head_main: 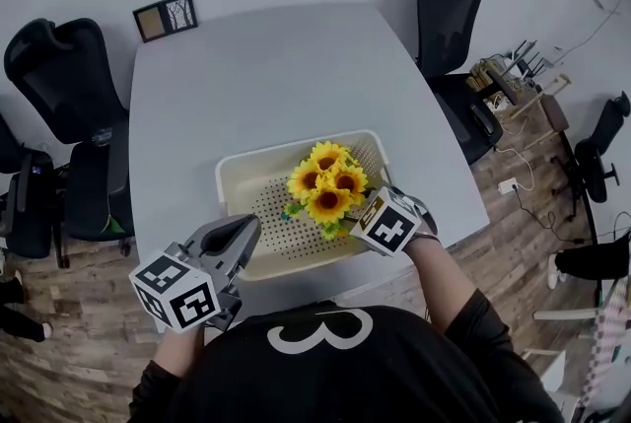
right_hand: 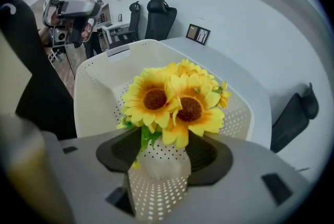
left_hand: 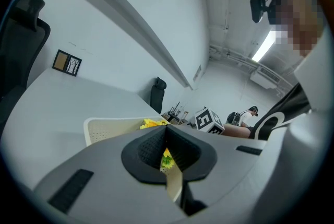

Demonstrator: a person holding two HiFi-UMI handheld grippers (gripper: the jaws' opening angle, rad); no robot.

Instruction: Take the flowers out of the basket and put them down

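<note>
Right tool (right_hand: 164,157): jaws half apart, gripping nothing | sunflower bunch (right_hand: 172,103) just far-left of its tips, in basket (head_main: 229,176) | left tool (head_main: 248,232) farther off, closed.

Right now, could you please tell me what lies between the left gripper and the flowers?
In the head view, only the near rim and bare perforated floor of the basket lie between the left gripper and the flowers.

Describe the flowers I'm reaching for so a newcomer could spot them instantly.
On the grey table stands a cream perforated basket, near the edge by the person. Inside, toward its right side, sits a bunch of sunflowers, the only bright yellow thing there.
</note>
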